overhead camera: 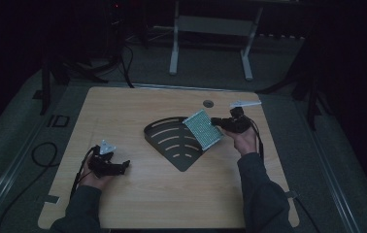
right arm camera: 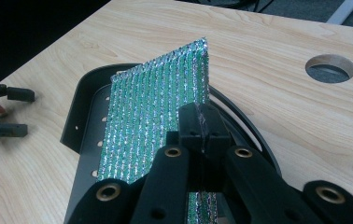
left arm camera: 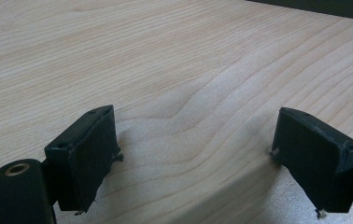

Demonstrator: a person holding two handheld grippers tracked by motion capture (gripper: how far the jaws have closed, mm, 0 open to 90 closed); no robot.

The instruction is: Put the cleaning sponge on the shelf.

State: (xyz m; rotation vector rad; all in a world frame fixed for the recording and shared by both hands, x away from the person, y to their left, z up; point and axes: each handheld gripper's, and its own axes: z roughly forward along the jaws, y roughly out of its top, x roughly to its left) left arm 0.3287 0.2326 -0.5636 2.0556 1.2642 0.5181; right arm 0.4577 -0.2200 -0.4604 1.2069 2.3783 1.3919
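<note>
So the right tongs are clamped tight on one edge of the green sparkly scrubber pad, holding it tilted up over the right side of the black slotted tray. The pad looks light and thin, a bit floppy, with a rough weave that shouldn't slip, so an edge pinch seems fine. The left tongs sit wide open with nothing in them, parked on the desk well left of the tray.

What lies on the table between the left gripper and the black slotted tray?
Only bare wood of the table, seen in the high view, separates the left gripper from the black slotted tray.
</note>
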